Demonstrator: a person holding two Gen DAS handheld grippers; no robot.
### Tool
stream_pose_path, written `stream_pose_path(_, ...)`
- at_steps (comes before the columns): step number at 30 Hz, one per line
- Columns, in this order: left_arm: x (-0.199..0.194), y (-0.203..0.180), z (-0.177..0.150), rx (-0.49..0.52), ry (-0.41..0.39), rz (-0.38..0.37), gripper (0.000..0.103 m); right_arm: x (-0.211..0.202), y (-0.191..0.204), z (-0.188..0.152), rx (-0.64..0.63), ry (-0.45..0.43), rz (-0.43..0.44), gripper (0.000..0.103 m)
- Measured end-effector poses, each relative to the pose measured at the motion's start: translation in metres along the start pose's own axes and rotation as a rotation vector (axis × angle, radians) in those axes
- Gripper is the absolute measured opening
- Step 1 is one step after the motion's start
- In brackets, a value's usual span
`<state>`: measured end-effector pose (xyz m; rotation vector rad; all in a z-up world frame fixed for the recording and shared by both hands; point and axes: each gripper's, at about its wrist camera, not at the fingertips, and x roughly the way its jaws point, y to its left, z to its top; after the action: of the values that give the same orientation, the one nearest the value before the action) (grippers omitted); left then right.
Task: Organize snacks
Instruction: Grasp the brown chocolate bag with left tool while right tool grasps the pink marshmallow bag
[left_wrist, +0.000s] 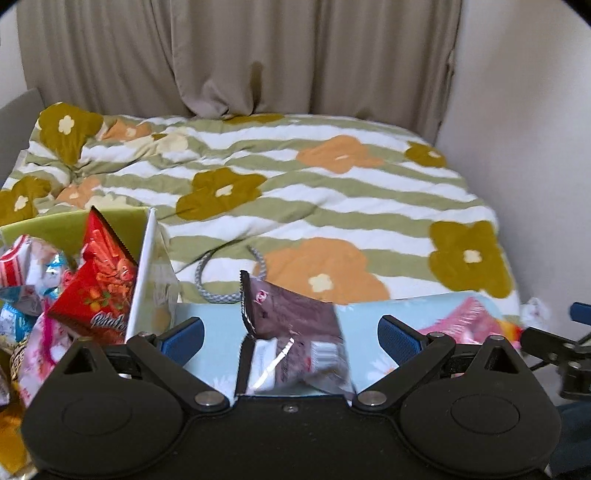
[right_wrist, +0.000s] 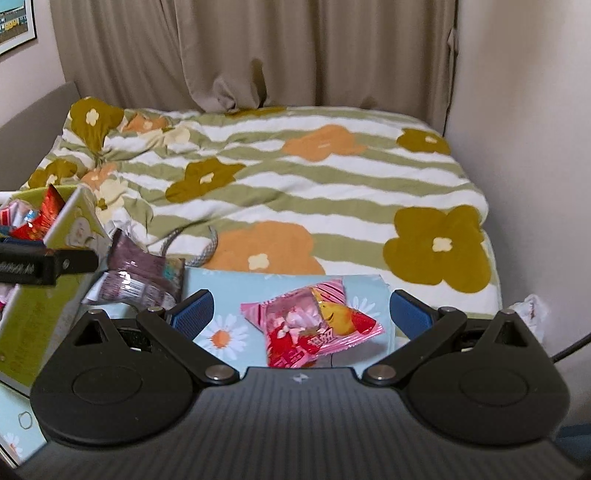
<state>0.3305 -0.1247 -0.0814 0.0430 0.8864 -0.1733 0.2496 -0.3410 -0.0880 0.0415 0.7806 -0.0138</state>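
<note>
Bed: the striped flower quilt (right_wrist: 295, 177) is filling most of both views, running back to the beige curtain (right_wrist: 258, 51) and meeting a bare wall on the right; this wide stretch is lying open beyond the work area.
Work surface: a pale blue daisy-print cloth (right_wrist: 221, 291) is lying in front of the quilt, its far edge running just behind the two loose packets.
Box: one green snack box (left_wrist: 146, 258) is standing at the left, its white side wall rising just beside the left gripper's left finger; several packets are crowding inside, a red one (left_wrist: 103, 280) on top, too jumbled to count.
Brown packet: one dark brown snack packet (left_wrist: 291, 328) is sitting between the spread fingers of the left gripper (left_wrist: 291, 332), touched by neither pad, blurred, just right of the box wall.
Pink packet: one pink-and-red snack packet (right_wrist: 314, 325) is lying flat on the cloth between the wide-apart fingers of the right gripper (right_wrist: 301, 314), clear of both blue pads.
Cord: one grey braided cord (left_wrist: 221, 280) is looping on the quilt behind the brown packet.
</note>
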Motion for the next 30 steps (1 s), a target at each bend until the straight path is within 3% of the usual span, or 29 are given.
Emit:
stream_pose_path(6,0.046,0.007,0.004,-0.028,0.083,-0.002,0.102,0.040,-0.005,0.007,-0.033,0.058,0.045,0.103)
stream_pose_path(16,0.098,0.020,0.006,-0.151,0.212,-0.073,0.101,0.088,-0.014,0.008,-0.067,0.141,0.106,0.103)
stream_pose_path(18,0.104,0.023,0.004,-0.171,0.226,-0.096,0.096,0.095,-0.016,0.007,-0.067,0.155,0.108,0.103)
stream_pose_path(19,0.106,0.023,0.003,-0.180,0.237,-0.114,0.083,0.099,-0.017,0.006,-0.067,0.163,0.109,0.103)
stream_pose_path(21,0.110,0.025,0.002,-0.201,0.246,-0.137,0.082,0.103,-0.019,0.005,-0.059,0.179,0.119,0.103)
stream_pose_path(25,0.105,0.022,0.000,-0.185,0.238,-0.121,0.074,0.109,-0.023,0.003,-0.021,0.199,0.140,0.103)
stream_pose_path(30,0.098,0.023,-0.005,-0.180,0.246,-0.111,0.071,0.114,-0.025,0.001,-0.012,0.221,0.142,0.103)
